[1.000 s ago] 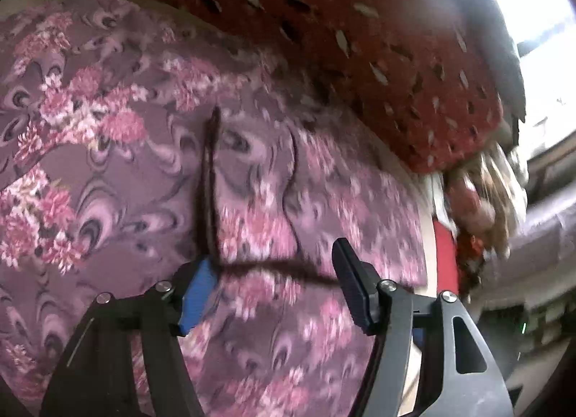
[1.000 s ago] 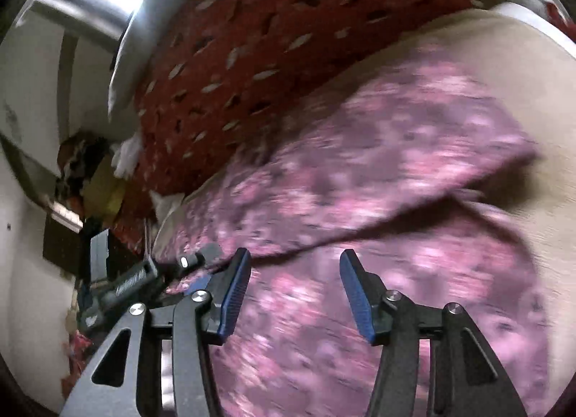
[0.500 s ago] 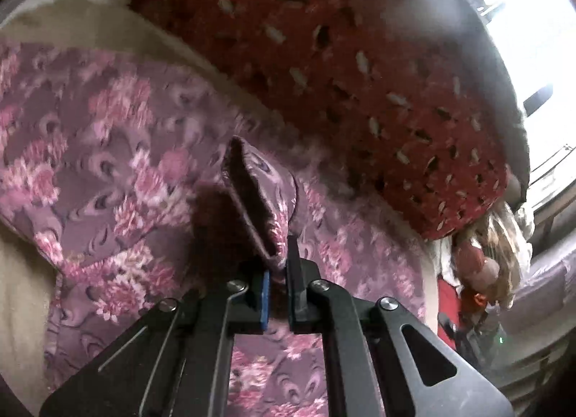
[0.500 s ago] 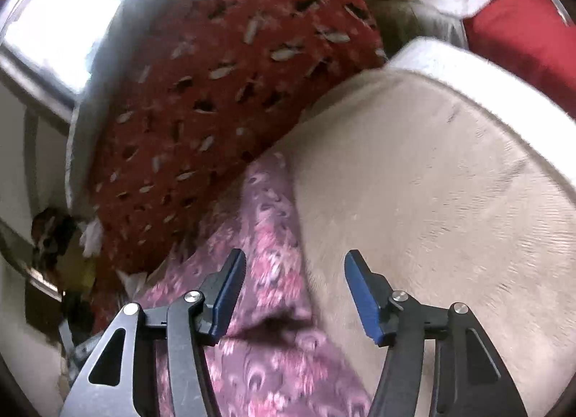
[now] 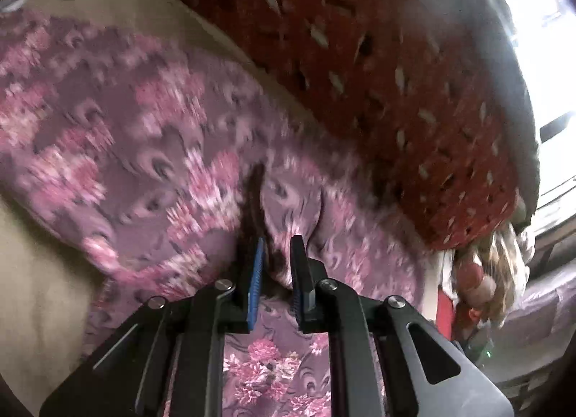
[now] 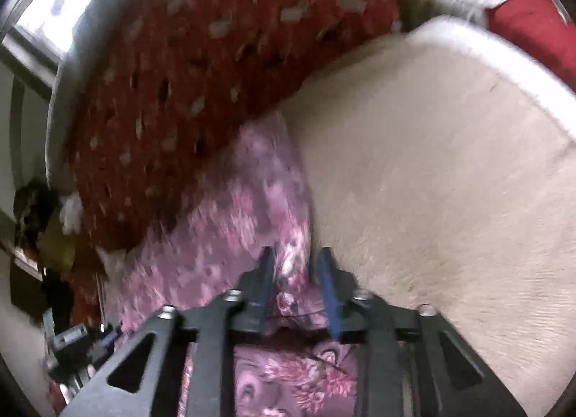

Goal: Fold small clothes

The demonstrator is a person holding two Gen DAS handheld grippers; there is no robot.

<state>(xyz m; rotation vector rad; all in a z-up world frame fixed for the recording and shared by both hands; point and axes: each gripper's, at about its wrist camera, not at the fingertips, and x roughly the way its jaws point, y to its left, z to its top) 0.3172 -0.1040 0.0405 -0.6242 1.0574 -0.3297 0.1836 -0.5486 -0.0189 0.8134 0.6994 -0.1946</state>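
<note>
Both grippers pinch the floral cloth (image 5: 118,150) — left gripper (image 5: 275,255) on a raised fold, right gripper (image 6: 295,266) on its edge (red blanket (image 6: 187,68) at eleven o'clock) — over the beige bed (image 6: 432,172).

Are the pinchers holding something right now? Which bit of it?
Yes. The left gripper pinches a raised fold of the purple flowery cloth. The right gripper pinches the cloth's edge, beside the beige cover.
</note>
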